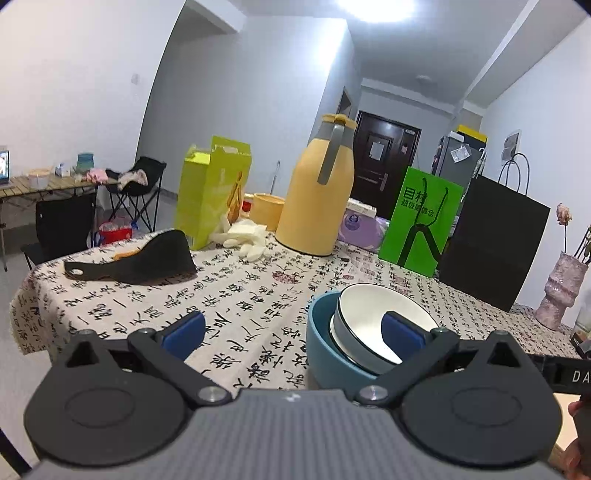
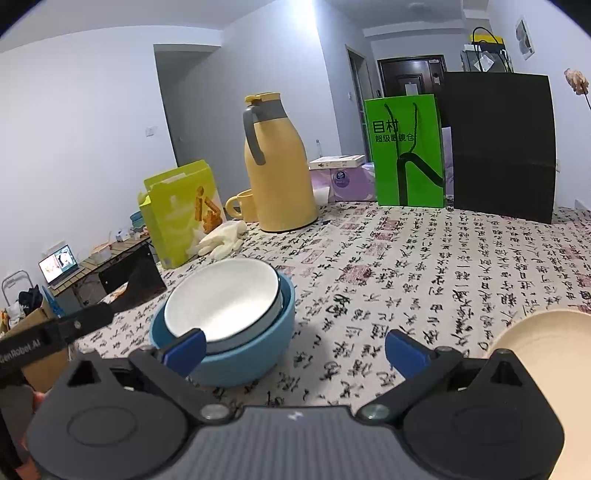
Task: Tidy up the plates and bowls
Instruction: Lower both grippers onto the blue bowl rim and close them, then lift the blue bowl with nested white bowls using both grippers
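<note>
You're working under cool, even indoor light. In the left wrist view a ceiling lamp (image 1: 376, 7) blows out to white glare at the top edge; the right wrist view catches only a paler streak there. Shadows on the tablecloth (image 2: 424, 258) are soft, darkest beside the blue bowl (image 2: 236, 365). Fisheye bending curves walls and doorways, corners go black, and the nearest gripper housings look slightly soft.
</note>
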`<action>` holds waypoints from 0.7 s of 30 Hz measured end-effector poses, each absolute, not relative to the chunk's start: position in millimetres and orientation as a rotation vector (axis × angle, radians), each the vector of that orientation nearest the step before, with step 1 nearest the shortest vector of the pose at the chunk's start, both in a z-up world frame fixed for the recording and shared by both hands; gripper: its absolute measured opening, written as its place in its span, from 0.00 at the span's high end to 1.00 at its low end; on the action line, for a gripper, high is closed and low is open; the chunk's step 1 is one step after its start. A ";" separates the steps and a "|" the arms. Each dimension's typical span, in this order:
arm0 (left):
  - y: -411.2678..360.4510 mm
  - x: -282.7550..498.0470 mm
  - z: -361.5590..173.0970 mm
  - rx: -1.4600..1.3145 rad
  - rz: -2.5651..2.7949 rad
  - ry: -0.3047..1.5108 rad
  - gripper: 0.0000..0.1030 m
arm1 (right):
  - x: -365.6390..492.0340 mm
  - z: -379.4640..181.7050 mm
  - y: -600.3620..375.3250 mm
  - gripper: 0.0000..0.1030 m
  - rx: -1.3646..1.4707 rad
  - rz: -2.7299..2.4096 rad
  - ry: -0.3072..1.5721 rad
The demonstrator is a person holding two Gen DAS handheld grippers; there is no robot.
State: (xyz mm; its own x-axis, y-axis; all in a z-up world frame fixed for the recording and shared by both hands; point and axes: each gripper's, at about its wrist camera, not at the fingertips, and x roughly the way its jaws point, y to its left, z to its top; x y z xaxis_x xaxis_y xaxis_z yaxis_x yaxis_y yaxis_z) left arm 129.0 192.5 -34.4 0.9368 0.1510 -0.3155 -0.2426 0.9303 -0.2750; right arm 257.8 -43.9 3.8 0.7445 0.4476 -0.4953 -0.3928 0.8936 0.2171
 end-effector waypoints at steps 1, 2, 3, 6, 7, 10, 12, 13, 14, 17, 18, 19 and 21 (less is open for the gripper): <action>194.2 133.1 -34.1 -0.325 0.207 0.298 0.00 | 262.6 4.2 -40.5 0.00 0.099 0.458 0.574; 196.4 137.3 -33.6 -0.334 0.213 0.297 0.00 | 267.6 4.5 -36.8 0.00 0.099 0.454 0.583; 198.6 141.2 -33.2 -0.342 0.220 0.295 0.00 | 272.4 4.6 -33.4 0.00 0.099 0.455 0.591; 204.8 154.9 -34.0 -0.365 0.221 0.307 0.00 | 286.8 4.3 -21.7 0.00 0.098 0.466 0.616; 206.5 160.2 -35.0 -0.369 0.220 0.316 0.00 | 290.2 3.9 -17.9 0.00 0.096 0.470 0.622; 210.3 174.0 -38.1 -0.376 0.218 0.345 0.00 | 301.9 3.4 -5.8 0.00 0.082 0.474 0.638; 212.6 182.5 -39.3 -0.383 0.218 0.357 0.00 | 309.8 1.9 1.2 0.00 0.076 0.468 0.654; 213.5 186.1 -39.6 -0.383 0.219 0.361 0.00 | 312.7 0.7 3.9 0.00 0.078 0.469 0.663; 214.6 190.5 -40.0 -0.383 0.221 0.369 0.00 | 316.3 -1.0 6.0 0.00 0.081 0.471 0.672; 217.5 202.3 -42.3 -0.383 0.225 0.398 0.00 | 329.6 -7.8 11.3 0.00 0.089 0.461 0.716; 218.8 206.3 -43.4 -0.386 0.221 0.409 0.00 | 334.1 -10.3 12.7 0.00 0.098 0.458 0.734; 219.9 209.8 -44.5 -0.390 0.219 0.421 0.00 | 337.5 -12.4 13.9 0.00 0.105 0.456 0.748; 221.6 217.3 -47.0 -0.393 0.221 0.453 0.00 | 345.3 -16.7 15.4 0.01 0.123 0.453 0.779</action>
